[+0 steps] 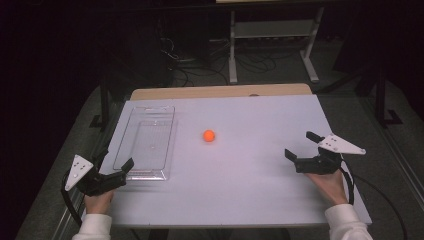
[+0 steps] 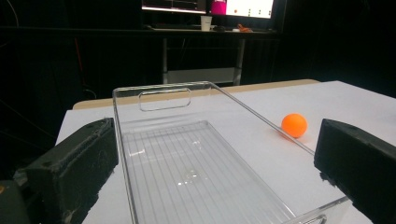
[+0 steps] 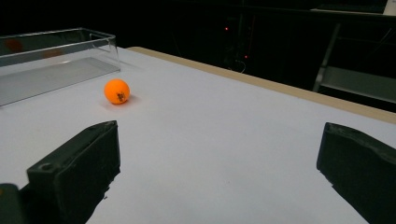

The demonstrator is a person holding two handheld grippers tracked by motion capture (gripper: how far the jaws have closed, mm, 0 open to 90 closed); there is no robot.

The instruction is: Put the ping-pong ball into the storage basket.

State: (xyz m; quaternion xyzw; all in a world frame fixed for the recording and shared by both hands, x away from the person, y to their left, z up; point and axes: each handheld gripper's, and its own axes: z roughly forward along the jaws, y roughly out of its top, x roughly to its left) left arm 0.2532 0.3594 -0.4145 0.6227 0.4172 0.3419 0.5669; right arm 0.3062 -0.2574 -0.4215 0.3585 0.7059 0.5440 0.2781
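Orange ball [image 1: 209, 135]: a small sphere lying free on the white desk [image 1: 250, 190], a little left of the centre of the high view, with nothing touching it. In the right gripper view a dark printed mark shows on its near side.

Clear plastic tray [image 1: 150, 145]: a long, shallow, transparent bin with a ribbed floor and a handle slot cut in its far end wall. It lies lengthwise at centre left of the high view, just beside the ball but apart from it, and nothing lies in it.

Left hand-held gripper [image 1: 116, 167]: lower left of the high view, at the near left corner of the tray. Its jaws stand wide, holding nothing; in the left gripper view they flank the tray's near end without pressing on it, and the ball sits at right centre of that view, past the tray's long wall.

Right hand-held gripper [image 1: 301, 145]: right centre of the high view, well apart from the ball, low over bare desk. Its jaws stand wide, holding nothing, and point toward the ball, which appears at the upper left of the right gripper view, in front of the tray.
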